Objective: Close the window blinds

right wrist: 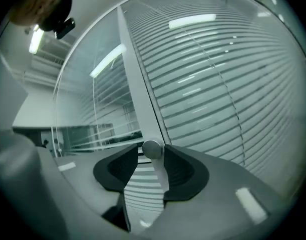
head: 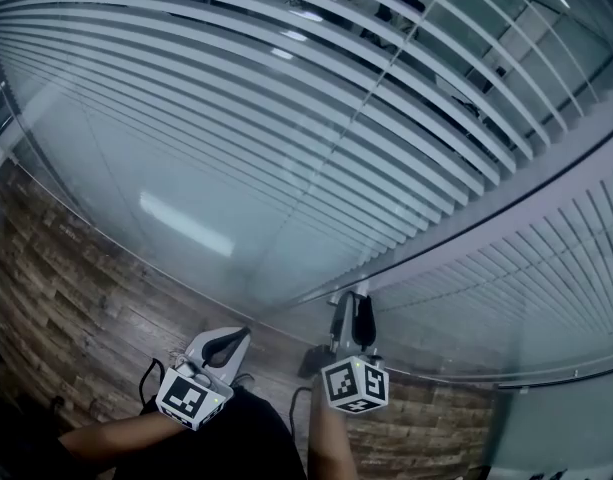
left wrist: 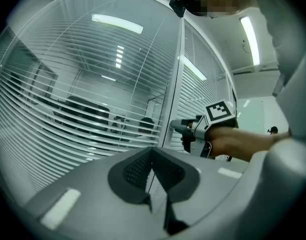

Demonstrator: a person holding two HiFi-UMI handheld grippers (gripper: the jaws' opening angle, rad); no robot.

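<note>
White slatted blinds (head: pixel 286 118) hang behind a glass wall, and I can see through their gaps into a room beyond. A pale upright frame post (head: pixel 456 223) splits the glass. On it sits a small round metal knob (right wrist: pixel 152 149). My right gripper (right wrist: pixel 152 152) points level at the post, its fingertips on either side of the knob; the right pad (right wrist: pixel 168 160) lies against it and a thin gap shows on the left, so it stands open. It also shows in the head view (head: pixel 352 306). My left gripper (left wrist: pixel 153 150) is lower left (head: pixel 229 345), shut and empty.
A second panel of blinds (head: pixel 546 268) fills the other side of the post. Wood-plank floor (head: pixel 76 278) runs along the foot of the glass. The person's arm (left wrist: pixel 247 141) reaches across behind the right gripper.
</note>
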